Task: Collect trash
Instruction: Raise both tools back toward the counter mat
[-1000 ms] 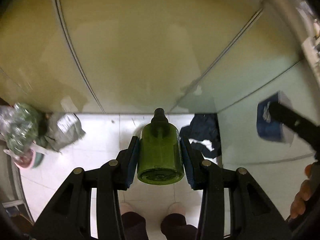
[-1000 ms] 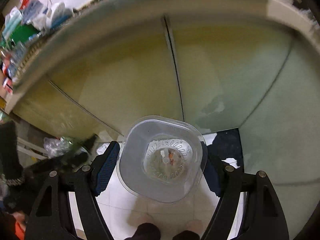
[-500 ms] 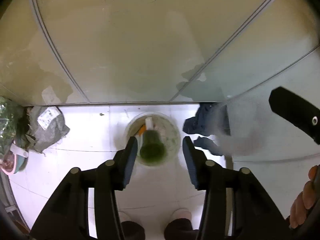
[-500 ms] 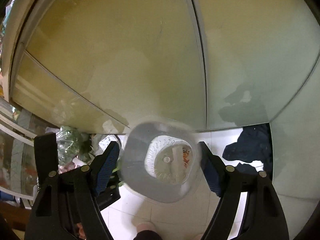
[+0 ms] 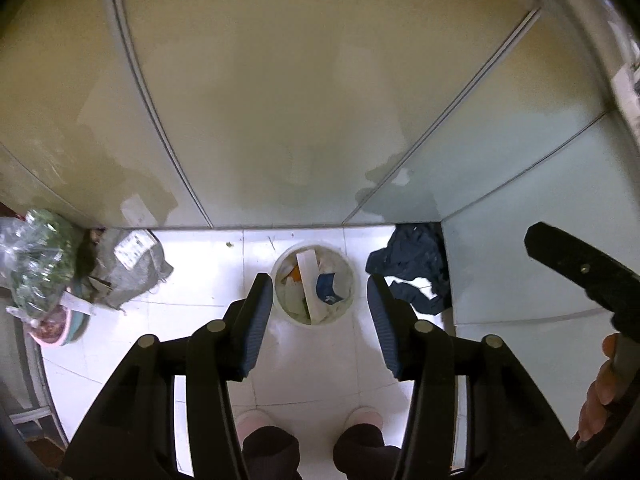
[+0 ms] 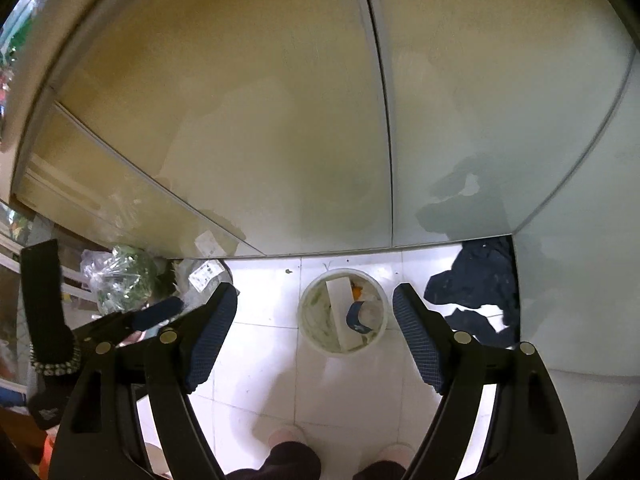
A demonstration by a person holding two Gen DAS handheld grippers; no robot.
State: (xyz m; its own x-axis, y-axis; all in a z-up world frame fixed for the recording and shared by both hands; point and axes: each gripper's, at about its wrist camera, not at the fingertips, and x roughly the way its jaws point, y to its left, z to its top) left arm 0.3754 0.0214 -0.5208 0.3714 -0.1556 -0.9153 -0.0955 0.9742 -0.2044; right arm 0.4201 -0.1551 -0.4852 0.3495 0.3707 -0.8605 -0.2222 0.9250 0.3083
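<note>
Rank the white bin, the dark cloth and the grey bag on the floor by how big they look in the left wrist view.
1. Dark cloth and grey bag: look much alike, so no ranking between them.
2. White bin: slightly smaller.

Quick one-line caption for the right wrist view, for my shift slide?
Right tool open and empty above the white trash bin on the tiled floor, dark cloth heaped to its right by the cabinet.
</note>
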